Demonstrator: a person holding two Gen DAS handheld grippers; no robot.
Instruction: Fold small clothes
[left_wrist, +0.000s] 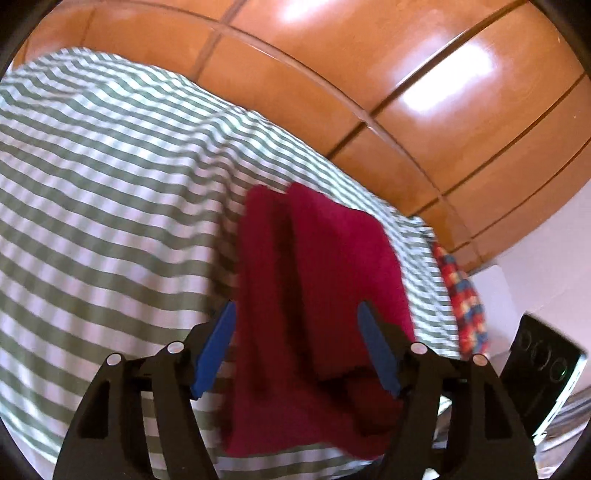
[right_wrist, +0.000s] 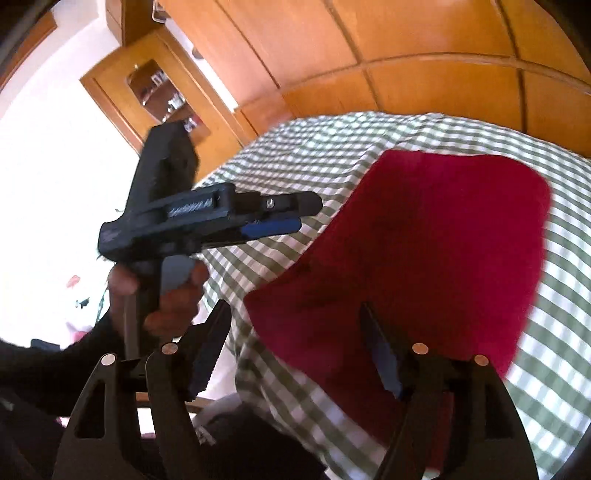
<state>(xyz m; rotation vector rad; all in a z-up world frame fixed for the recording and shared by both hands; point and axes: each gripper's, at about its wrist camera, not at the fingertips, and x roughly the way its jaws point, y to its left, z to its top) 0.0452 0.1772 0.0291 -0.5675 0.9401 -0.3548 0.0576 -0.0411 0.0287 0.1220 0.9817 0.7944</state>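
A dark red garment (left_wrist: 317, 295) lies on the green-and-white checked cloth (left_wrist: 110, 206), folded lengthwise with a crease down its middle. My left gripper (left_wrist: 297, 314) is open and hovers just above its near part, holding nothing. In the right wrist view the red garment (right_wrist: 424, 251) lies flat on the checked cloth (right_wrist: 314, 158). My right gripper (right_wrist: 295, 314) is open above the garment's near left corner. The left gripper (right_wrist: 288, 218) also shows there, held up in a hand to the left of the garment, seen from the side.
A wooden wardrobe (left_wrist: 406, 74) stands behind the bed. A red-and-blue patterned cloth (left_wrist: 461, 295) hangs at the bed's right edge. A dark device (left_wrist: 543, 369) sits at the right. A wooden cabinet (right_wrist: 159, 92) stands by a white wall at the left.
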